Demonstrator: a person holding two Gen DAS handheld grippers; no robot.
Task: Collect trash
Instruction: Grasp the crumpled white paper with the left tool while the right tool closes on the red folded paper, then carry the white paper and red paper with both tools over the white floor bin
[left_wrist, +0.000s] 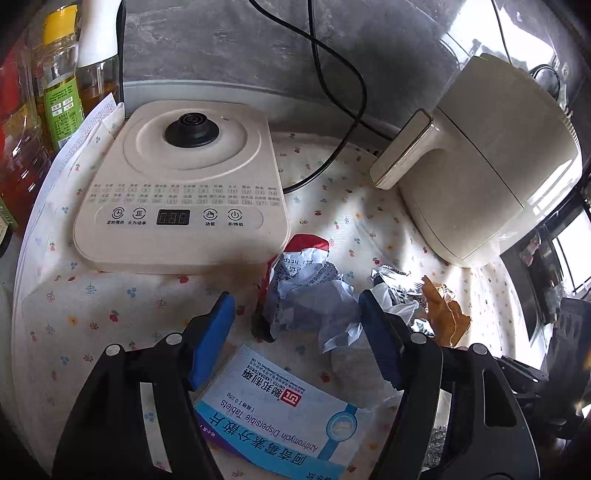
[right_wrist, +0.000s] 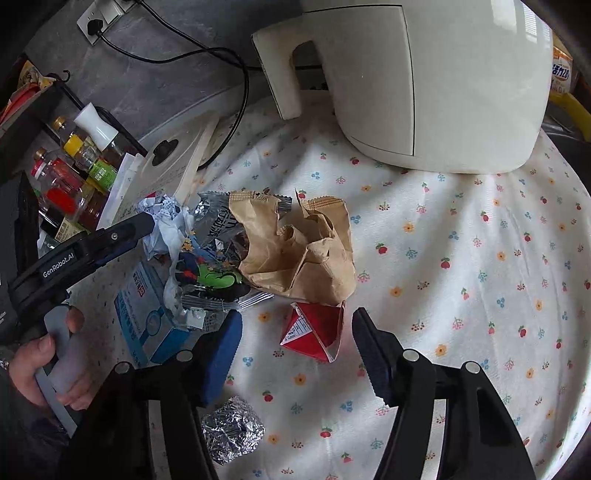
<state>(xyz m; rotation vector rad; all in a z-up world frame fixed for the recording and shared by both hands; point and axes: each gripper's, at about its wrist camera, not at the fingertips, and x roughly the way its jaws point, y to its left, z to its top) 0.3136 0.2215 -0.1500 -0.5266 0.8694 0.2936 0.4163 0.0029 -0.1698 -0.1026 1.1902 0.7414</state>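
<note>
My left gripper (left_wrist: 295, 306) is open, its blue pads on either side of a crumpled white printed paper (left_wrist: 310, 291) with a red edge. A blue-and-white medicine box (left_wrist: 280, 417) lies below it between the arms. My right gripper (right_wrist: 295, 328) is open around a small red carton (right_wrist: 314, 328) on the flowered cloth. Just beyond lies a crumpled brown paper bag (right_wrist: 299, 247), with silver snack wrappers (right_wrist: 214, 221) to its left. A foil ball (right_wrist: 232, 435) lies near the right gripper's base. The left gripper (right_wrist: 122, 232) shows in the right wrist view, over the white paper (right_wrist: 166, 221).
A cream kettle base (left_wrist: 184, 184) with a control panel sits back left, its black cord (left_wrist: 343, 92) running to the wall. A cream air fryer (left_wrist: 491, 158) stands back right. Oil and sauce bottles (left_wrist: 55, 92) stand at the far left. A flowered cloth (right_wrist: 461, 258) covers the counter.
</note>
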